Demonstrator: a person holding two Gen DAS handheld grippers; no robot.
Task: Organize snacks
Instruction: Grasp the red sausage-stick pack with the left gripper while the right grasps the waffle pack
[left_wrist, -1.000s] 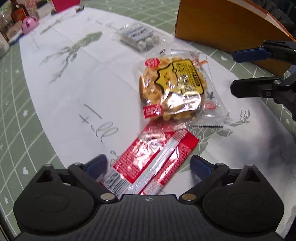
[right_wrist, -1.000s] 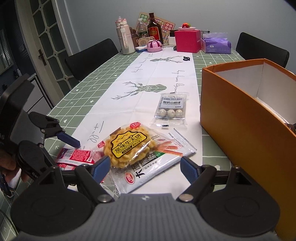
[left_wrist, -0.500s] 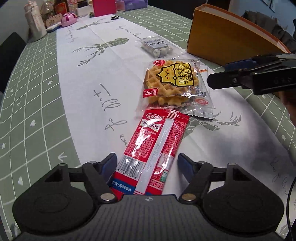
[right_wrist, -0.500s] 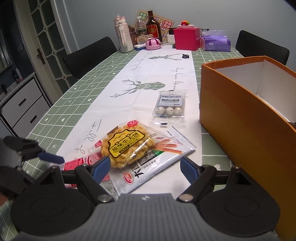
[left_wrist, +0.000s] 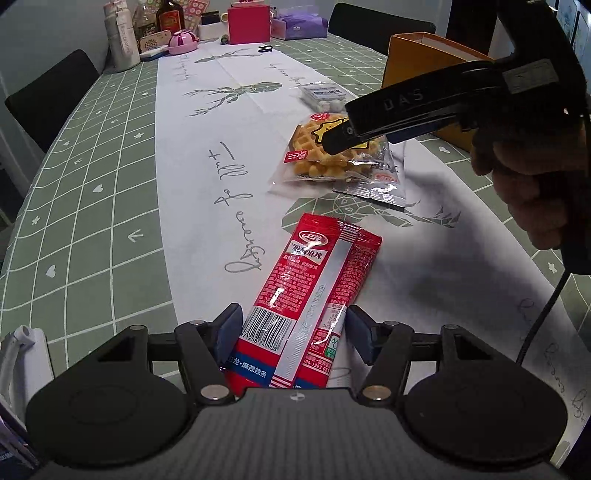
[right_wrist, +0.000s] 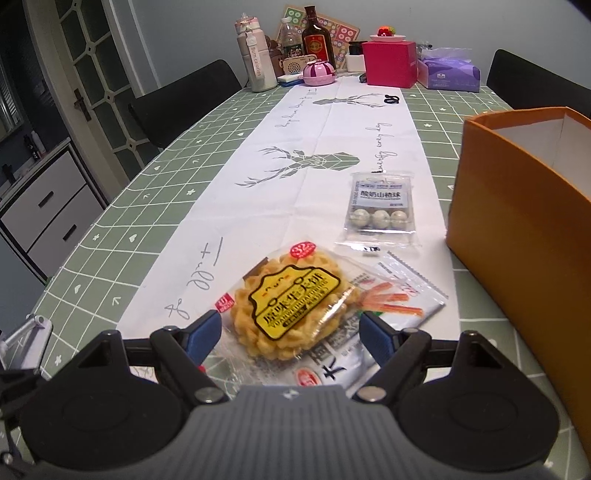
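We've got the left gripper (left_wrist: 291, 328) open w/ fingers either side of the long red foil snack pack (left_wrist: 310, 295), near end, flat on worktop. Right gripper (right_wrist: 290, 334) open round the clear-wrapped round waffle (right_wrist: 291, 306). Both light, crinkly, slippery; waffle prob. fragile, so pinch wrapper edges gently.

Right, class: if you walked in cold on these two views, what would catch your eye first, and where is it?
The red snack packet lies lengthwise between the left gripper fingers, near the table edge. Beyond it, the waffle packet sits on a silver packet, framed by the open right gripper. The tall orange box stands at the right, open-topped.
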